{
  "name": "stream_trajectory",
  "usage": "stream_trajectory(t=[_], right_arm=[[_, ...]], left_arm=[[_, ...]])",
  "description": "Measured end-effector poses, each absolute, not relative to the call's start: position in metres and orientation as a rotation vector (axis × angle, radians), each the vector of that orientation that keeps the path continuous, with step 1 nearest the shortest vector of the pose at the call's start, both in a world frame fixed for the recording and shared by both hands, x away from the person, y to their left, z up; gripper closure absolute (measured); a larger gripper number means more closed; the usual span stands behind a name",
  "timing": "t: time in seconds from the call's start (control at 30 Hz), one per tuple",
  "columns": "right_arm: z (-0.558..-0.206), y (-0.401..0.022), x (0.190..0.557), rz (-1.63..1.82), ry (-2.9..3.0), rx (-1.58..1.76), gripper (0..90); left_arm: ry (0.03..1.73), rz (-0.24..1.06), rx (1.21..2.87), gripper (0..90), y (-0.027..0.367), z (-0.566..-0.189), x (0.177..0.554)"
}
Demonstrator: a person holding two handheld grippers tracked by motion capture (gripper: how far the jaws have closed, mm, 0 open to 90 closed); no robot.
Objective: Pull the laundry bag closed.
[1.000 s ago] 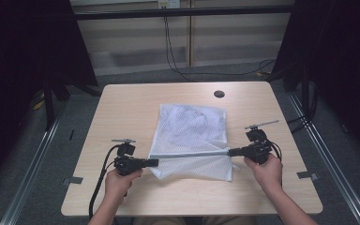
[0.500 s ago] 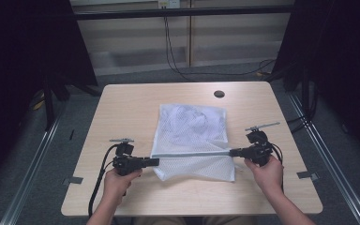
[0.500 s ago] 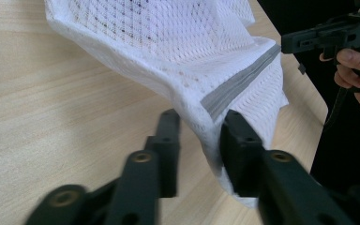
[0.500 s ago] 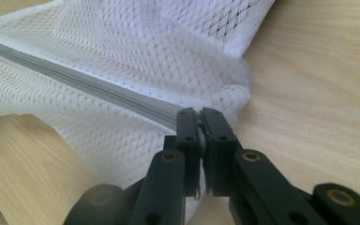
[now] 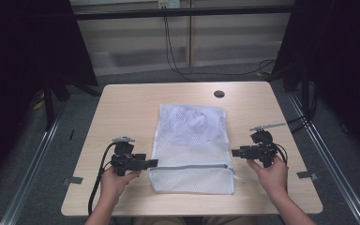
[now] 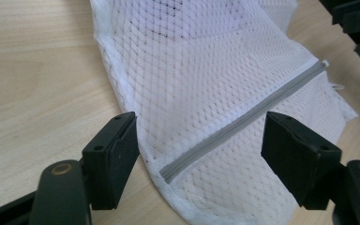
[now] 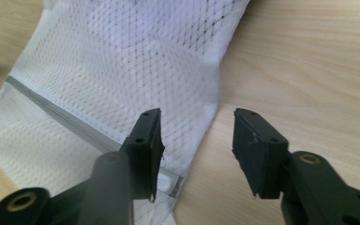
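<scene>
Dark curtains hang around a pale wooden table that stands on a grey floor. On the person's left side, the left gripper sits low over the table with its two black jaws apart; they have just been opening, and they press on nothing. In the left gripper view the near end of the grey zipper lies between those jaws, but the pads do not touch it. The right gripper is just beside the other edge of the bag, and its jaws have just been opening too. In the right gripper view one jaw is over the corner of the mesh and the other is over bare wood, with nothing pinched. A white mesh laundry bag lies flat in the middle of the table, between the two grippers. Its zipper runs across it near the person's end. Something pale and crumpled shows through the mesh at the far end. A small round hole is in the table top, farther back. Black cables hang down the wall behind.
</scene>
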State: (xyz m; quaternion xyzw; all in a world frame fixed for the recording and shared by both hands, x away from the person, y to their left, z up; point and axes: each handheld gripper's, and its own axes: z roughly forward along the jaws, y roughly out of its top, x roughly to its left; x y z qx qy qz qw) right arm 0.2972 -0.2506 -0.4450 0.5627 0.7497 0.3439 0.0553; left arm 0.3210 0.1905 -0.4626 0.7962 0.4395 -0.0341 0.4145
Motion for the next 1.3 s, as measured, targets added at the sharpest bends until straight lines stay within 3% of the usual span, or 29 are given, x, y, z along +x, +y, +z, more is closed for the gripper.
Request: stream_trajectory(t=[0.17,0.77,1.3], right_arm=[[-0.445,-0.253,0.297,1.019,2.265,1.695,41.7],[-0.45,-0.264,0.292,0.996,2.217,1.625,20.5],[-0.454,-0.265,0.289,1.018,2.205,1.576,14.2]], left_arm=[[1.075,0.01,2.028,19.8,0.191,-0.461,0.32],[1.083,0.076,2.023,7.8,0.201,-0.461,0.323],[1.064,0.066,2.019,5.4,0.214,-0.461,0.323]])
